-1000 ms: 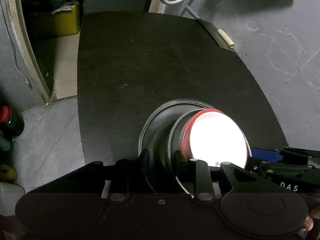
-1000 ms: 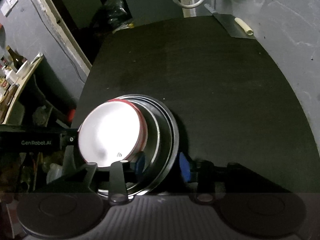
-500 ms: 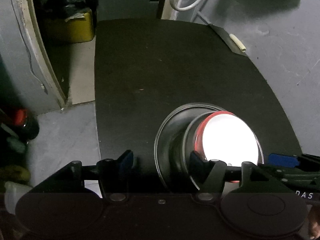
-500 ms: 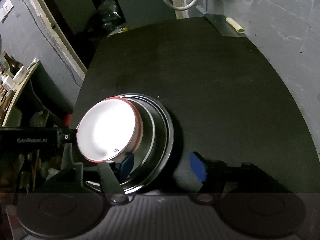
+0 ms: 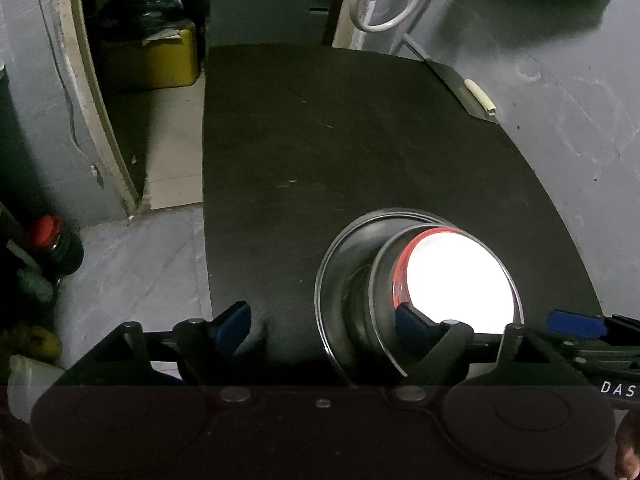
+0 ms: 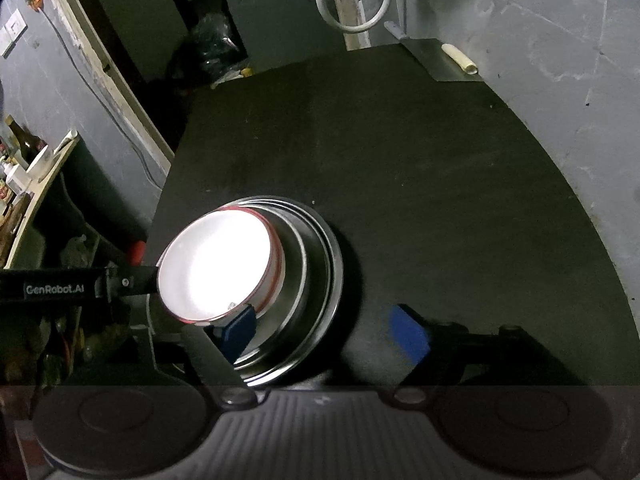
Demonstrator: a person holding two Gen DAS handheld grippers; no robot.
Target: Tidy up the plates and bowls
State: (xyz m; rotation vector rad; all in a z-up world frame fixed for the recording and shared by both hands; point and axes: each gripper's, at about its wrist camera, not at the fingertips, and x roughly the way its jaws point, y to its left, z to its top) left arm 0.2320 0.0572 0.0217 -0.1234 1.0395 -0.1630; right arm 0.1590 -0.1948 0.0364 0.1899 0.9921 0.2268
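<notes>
Left wrist view takes in a dim room with grey marbled walls (image 5: 560, 92) and, filling most of the frame, a black table (image 5: 340, 140) whose matte top carries a few pale scuffs. Beyond its far edge a white hose (image 5: 384, 4) loops against a pale post, and off the far left corner a yellow box (image 5: 152, 60) sits in a dark doorway above a strip of beige floor (image 5: 176, 144). A flat metal blade with a cream handle (image 5: 480, 96) rests at the table's far right corner. Near the table's front edge stands the stack: a wide steel plate (image 5: 340, 264) carrying a steel bowl (image 5: 380, 276), with a red-rimmed white bowl (image 5: 460, 280) nested on top, glaring under the light. A red-capped bottle (image 5: 52, 236) stands on the grey floor to the left. My left claw (image 5: 324, 320) is spreading its blue pads, one beside the plate over bare table, the other inside the steel bowl's rim, gripping nothing. From the right wrist view, my right claw (image 6: 324, 332) is likewise opening, its left pad at the near rim of the white bowl, its right pad over bare table, and I cannot tell whether any pad touches the stack.
</notes>
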